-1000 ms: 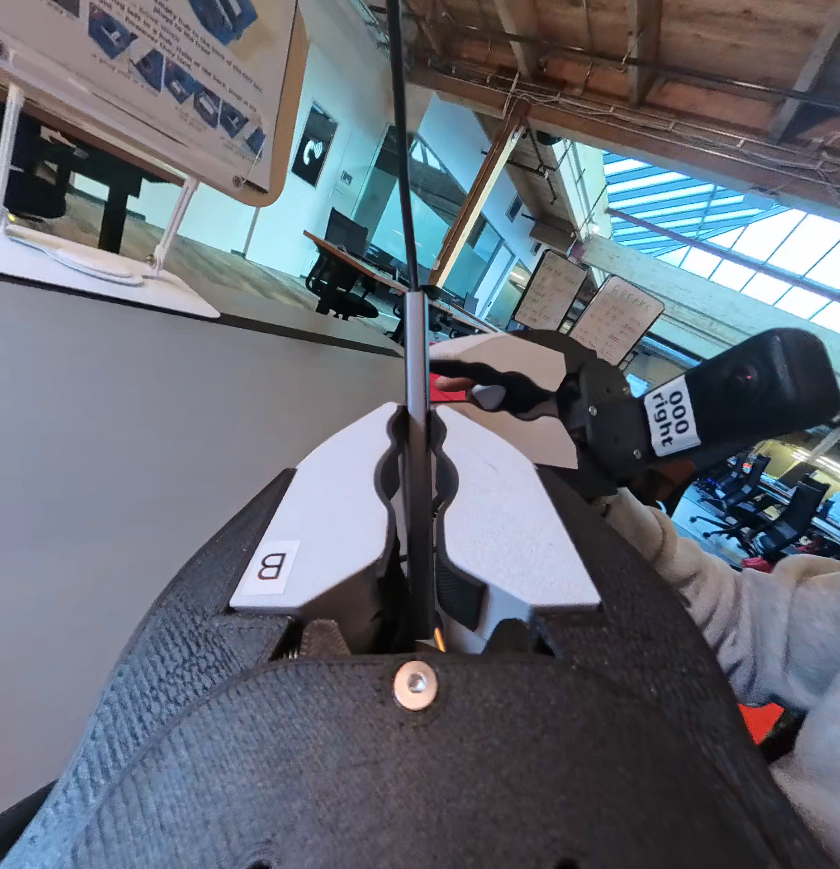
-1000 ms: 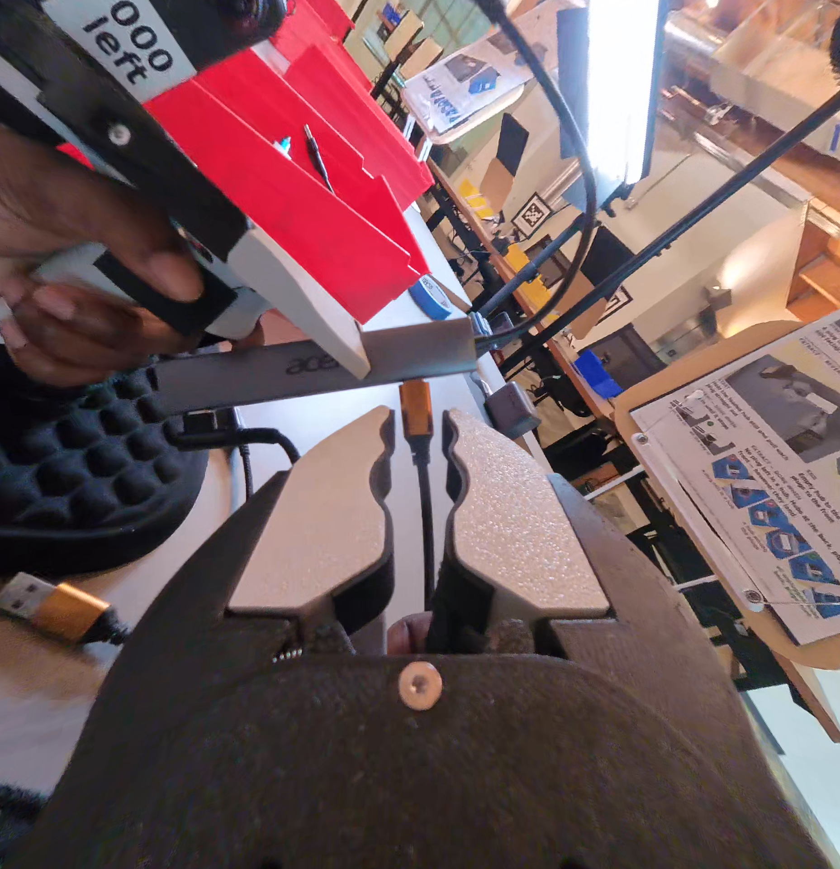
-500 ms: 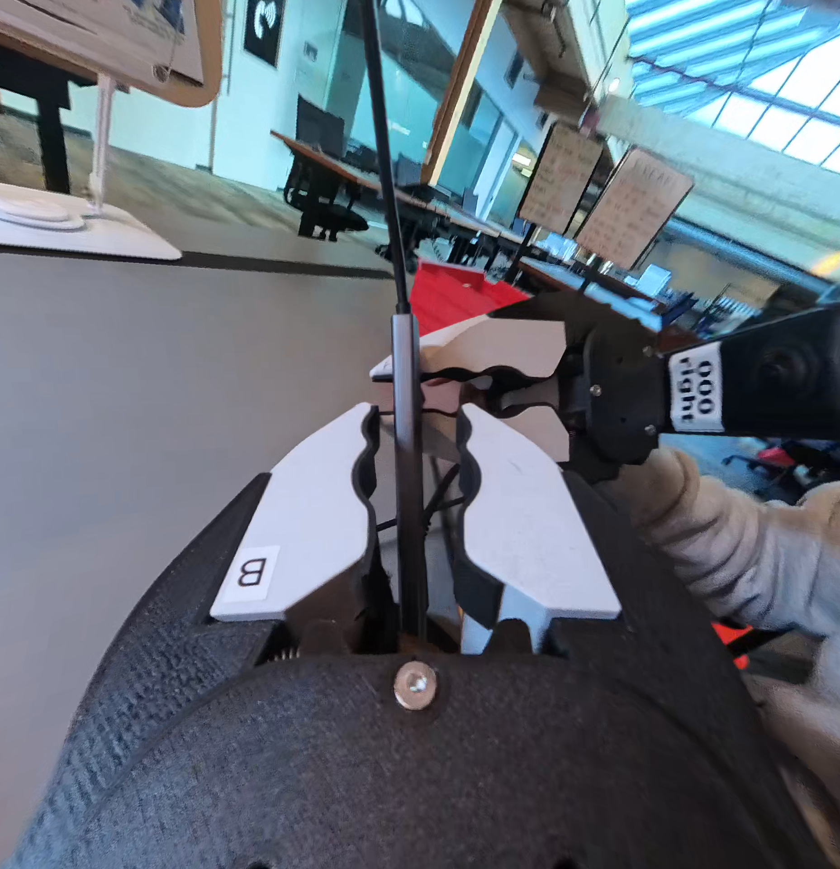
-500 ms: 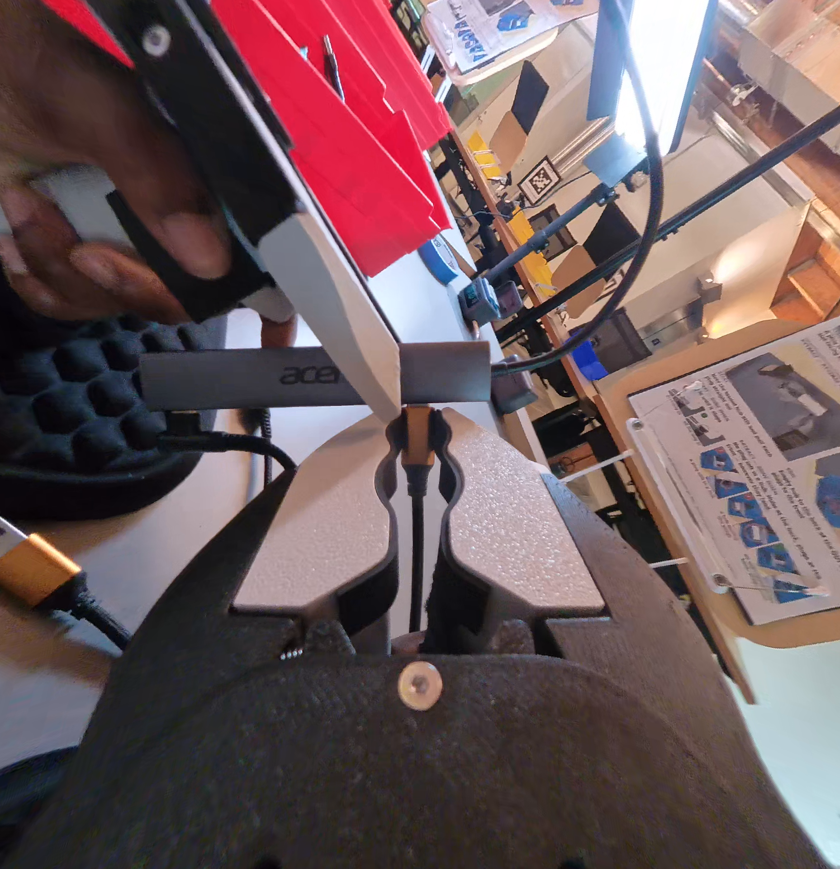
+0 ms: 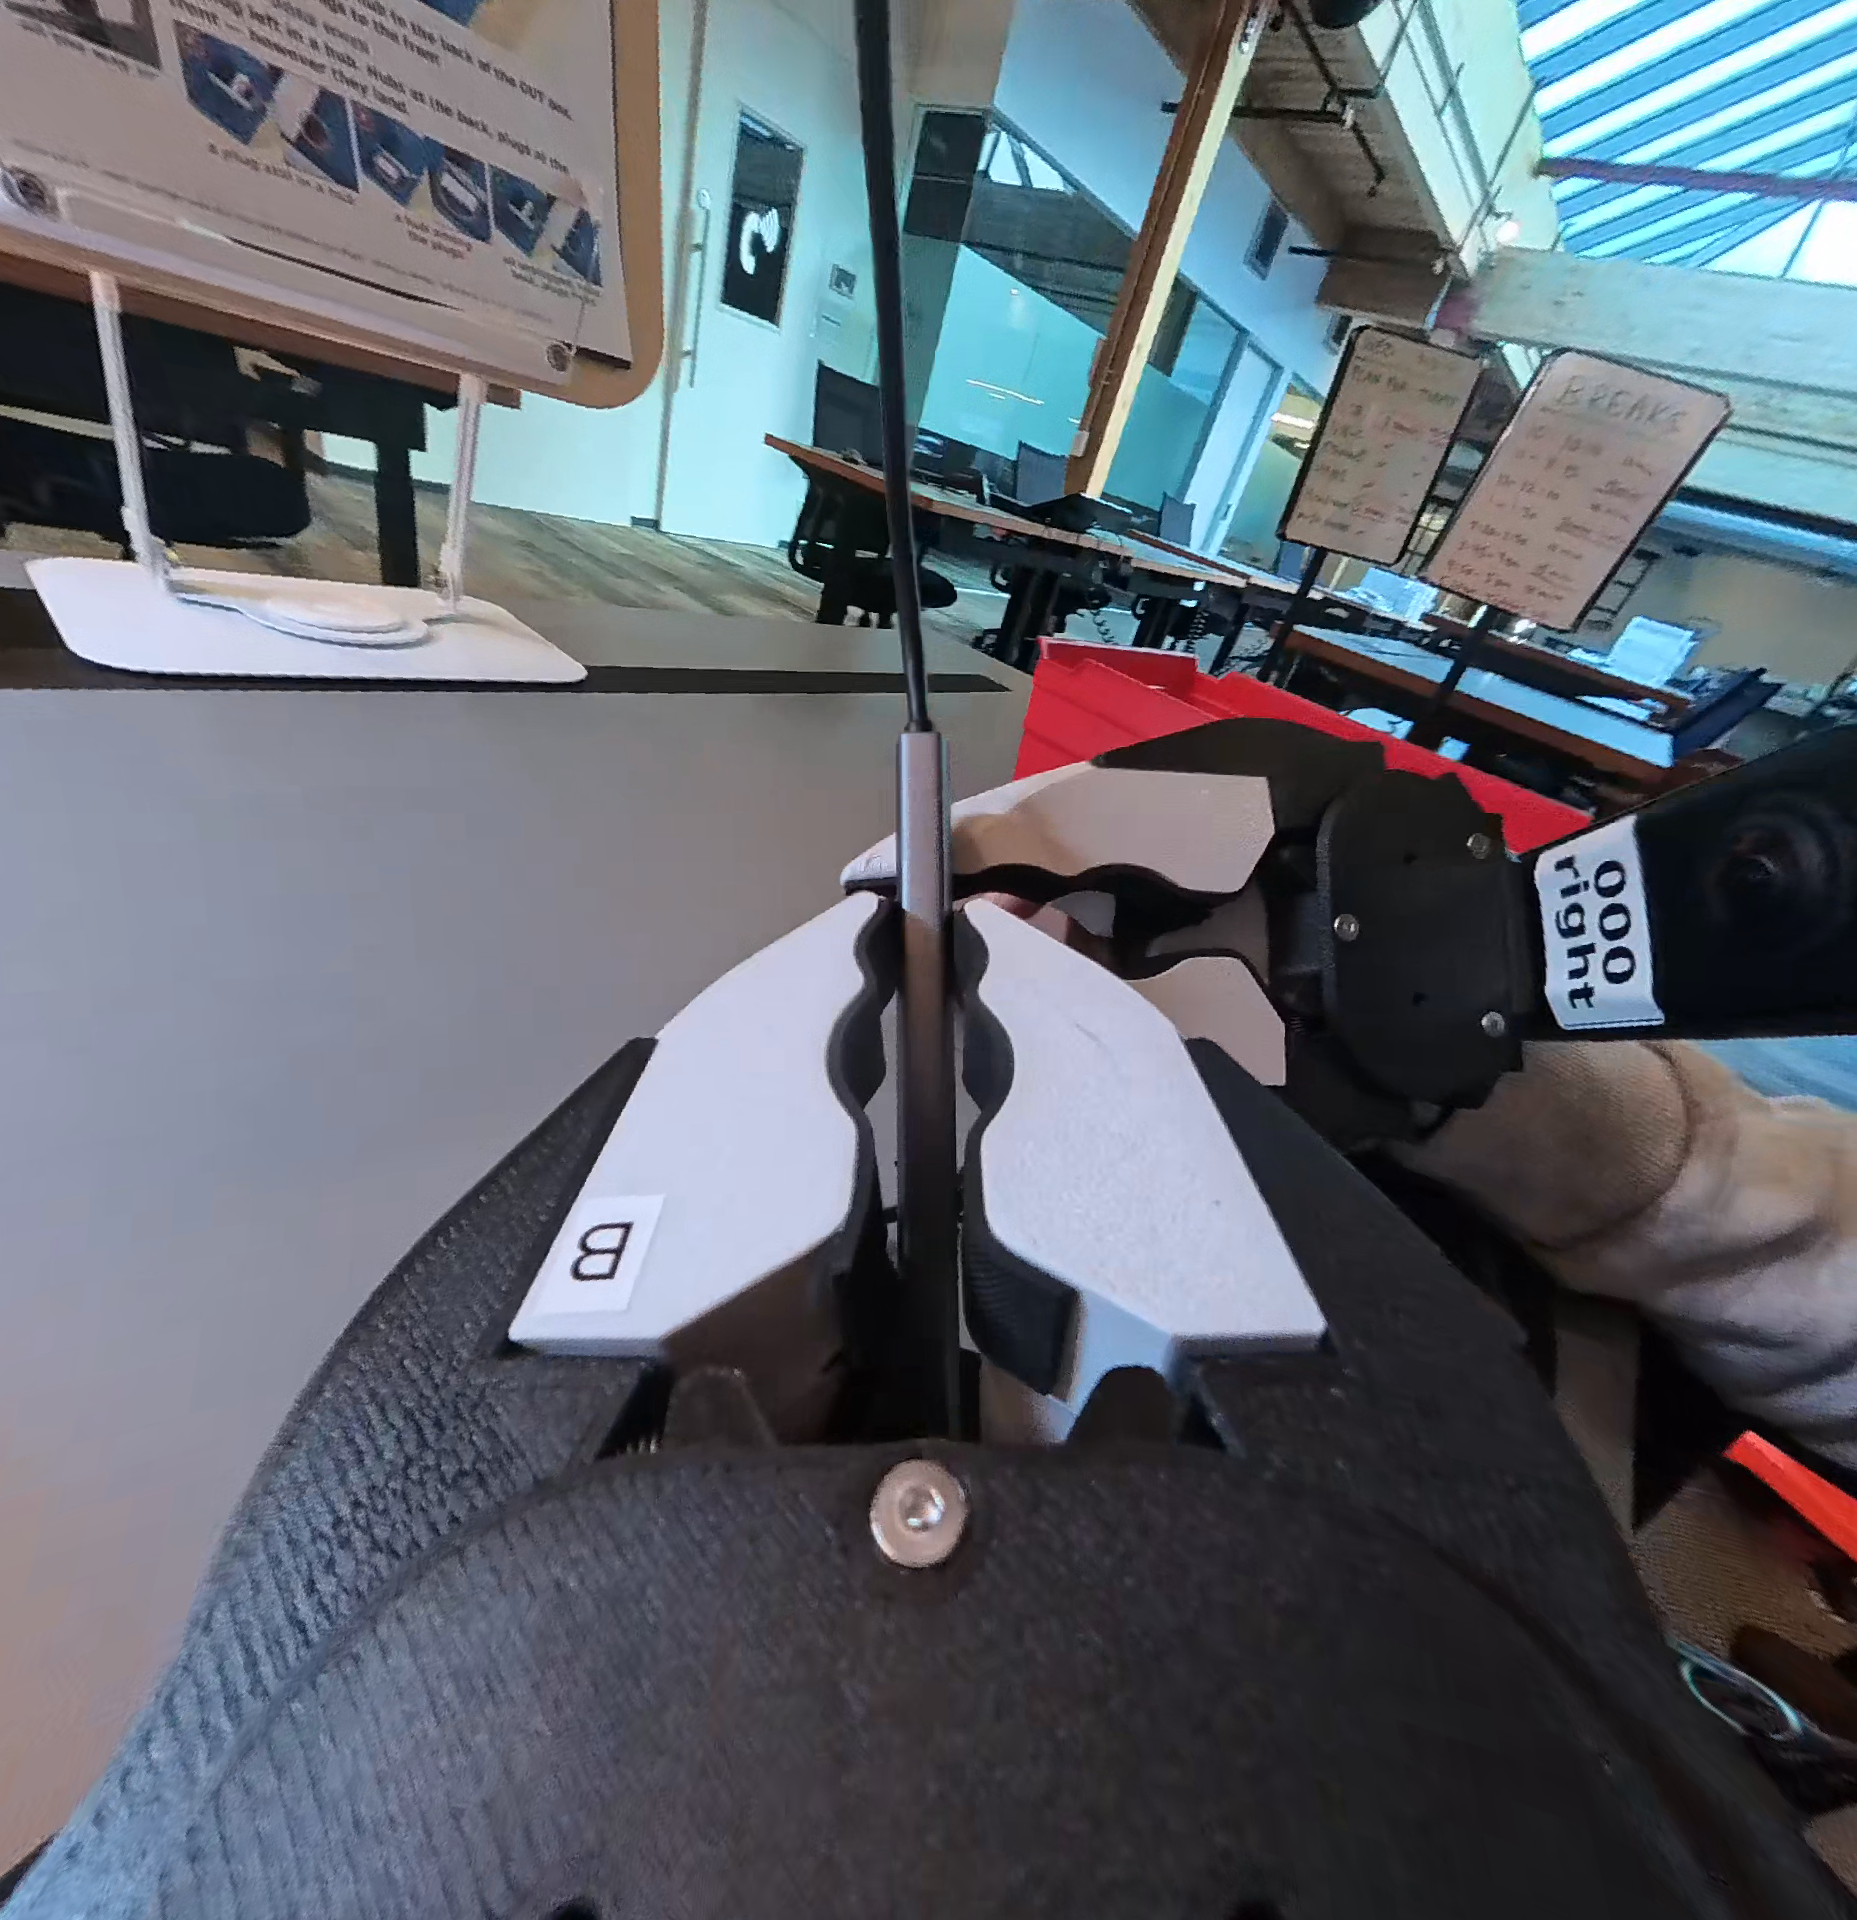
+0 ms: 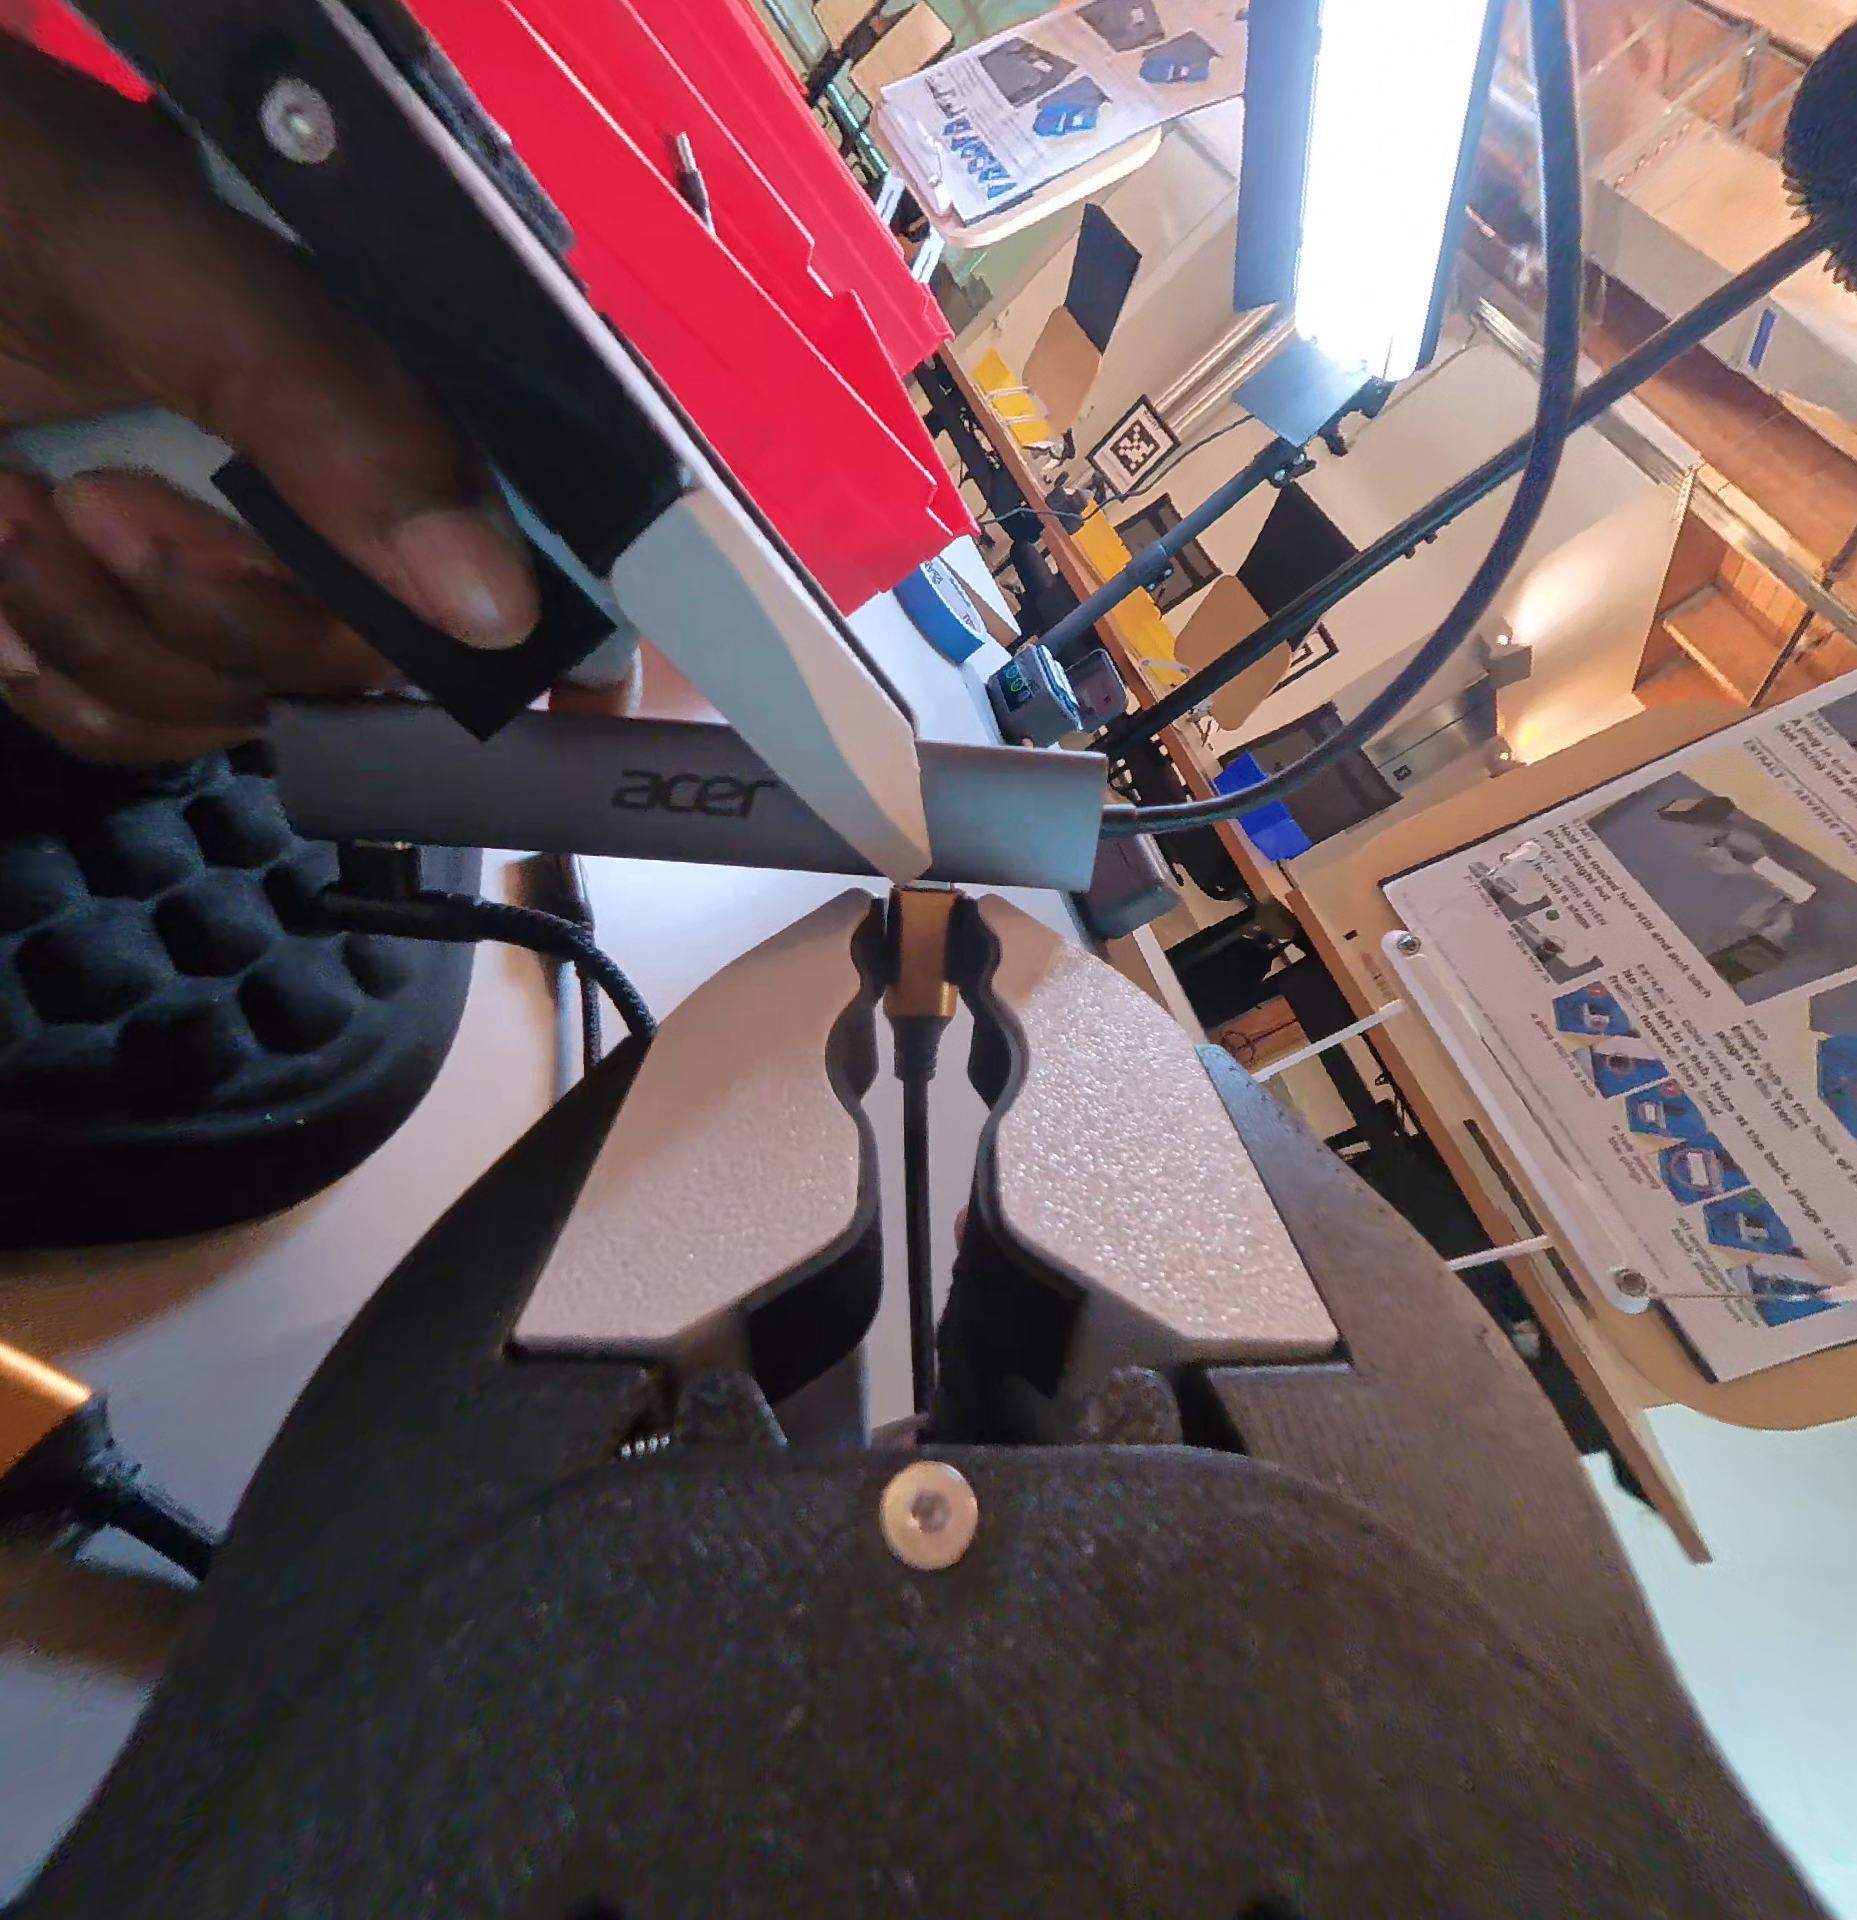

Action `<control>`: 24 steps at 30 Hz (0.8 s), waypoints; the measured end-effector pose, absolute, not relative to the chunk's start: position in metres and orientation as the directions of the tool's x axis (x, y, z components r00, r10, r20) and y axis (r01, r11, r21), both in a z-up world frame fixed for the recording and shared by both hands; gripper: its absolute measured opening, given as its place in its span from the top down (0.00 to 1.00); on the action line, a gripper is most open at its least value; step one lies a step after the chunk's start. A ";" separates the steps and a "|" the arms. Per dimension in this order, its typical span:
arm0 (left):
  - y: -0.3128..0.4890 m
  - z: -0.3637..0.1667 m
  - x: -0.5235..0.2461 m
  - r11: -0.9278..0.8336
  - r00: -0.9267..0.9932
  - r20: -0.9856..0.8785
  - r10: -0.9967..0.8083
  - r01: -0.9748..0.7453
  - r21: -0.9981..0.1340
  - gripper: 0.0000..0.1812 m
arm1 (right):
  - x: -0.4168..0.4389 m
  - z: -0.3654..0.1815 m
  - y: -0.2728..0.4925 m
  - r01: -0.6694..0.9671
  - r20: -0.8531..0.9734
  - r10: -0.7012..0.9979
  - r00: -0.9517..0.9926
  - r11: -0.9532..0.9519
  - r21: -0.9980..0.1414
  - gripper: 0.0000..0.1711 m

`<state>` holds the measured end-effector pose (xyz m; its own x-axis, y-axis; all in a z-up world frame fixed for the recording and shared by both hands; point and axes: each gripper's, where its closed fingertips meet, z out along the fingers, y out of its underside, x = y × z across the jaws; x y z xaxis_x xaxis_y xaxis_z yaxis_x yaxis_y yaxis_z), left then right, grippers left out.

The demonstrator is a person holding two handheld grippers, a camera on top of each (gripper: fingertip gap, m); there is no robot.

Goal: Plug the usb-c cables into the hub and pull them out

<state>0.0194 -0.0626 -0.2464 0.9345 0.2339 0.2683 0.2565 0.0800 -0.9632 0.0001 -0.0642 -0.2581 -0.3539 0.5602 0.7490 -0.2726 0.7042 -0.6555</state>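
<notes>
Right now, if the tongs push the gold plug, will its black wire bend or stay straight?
The black wire would probably bend: it is thin, and a similar cable curls loosely on the table. The gold plug looks stiff, a short metal-looking block. Clamped in the right tongs, it should push straight into the hub.

The left gripper (image 5: 922,914) is clamped, its two pale fingers (image 5: 758,1122) pinched together from either side and pointing toward 12 o'clock in its own view. In the right wrist view it enters from 10 o'clock, slanting down toward 4 o'clock, held in a bare hand (image 6: 155,436) whose fingers wrap the trigger. The right gripper (image 6: 924,925) is also closed, fingers (image 6: 1111,1122) pointing to 12 o'clock. In the left wrist view it reaches in from 3 o'clock, tips toward 9 o'clock, a pale sleeve (image 5: 1682,1226) behind it.
</notes>
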 end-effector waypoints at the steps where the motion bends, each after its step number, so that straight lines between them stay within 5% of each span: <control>1: -0.063 -0.247 0.019 0.076 0.935 0.254 0.249 0.243 -0.967 0.95 | 0.000 -0.259 -0.064 -0.257 0.725 0.589 -0.357 0.684 -0.682 0.92; 8: -0.067 -0.247 0.014 0.098 0.920 0.264 0.291 0.246 -0.964 0.95 | -0.006 -0.261 -0.067 -0.214 0.648 0.664 -0.372 0.618 -0.756 0.92; 12: -0.067 -0.247 0.013 0.099 0.919 0.256 0.301 0.236 -0.967 0.95 | -0.006 -0.264 -0.069 -0.118 0.458 0.755 -0.469 0.461 -0.880 0.91; 14: -0.077 -0.230 0.010 0.222 0.917 0.269 0.295 0.208 -0.953 0.95 | -0.013 -0.281 -0.049 -0.076 0.629 0.676 -0.384 0.656 -0.751 0.92; 16: -0.113 -0.221 -0.014 0.381 0.862 0.397 0.315 0.268 -0.885 0.95 | -0.018 -0.290 -0.014 -0.091 0.881 0.414 -0.228 0.892 -0.443 0.93; 19: -0.114 -0.224 -0.019 0.360 0.865 0.436 0.250 0.335 -0.871 0.95 | -0.008 -0.246 -0.034 -0.238 0.685 0.676 -0.272 0.643 -0.728 0.93; 24: -0.094 -0.231 -0.003 0.230 0.918 0.316 0.239 0.263 -0.937 0.94 | 0.000 -0.198 -0.006 -0.289 0.414 0.864 -0.286 0.334 -0.897 0.93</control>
<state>-0.0032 -0.0944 -0.2312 0.9183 0.2385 0.3160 0.2626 0.2303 -0.9370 0.0000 -0.0059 -0.1981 -0.2856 0.8644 0.4139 -0.2894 0.3339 -0.8971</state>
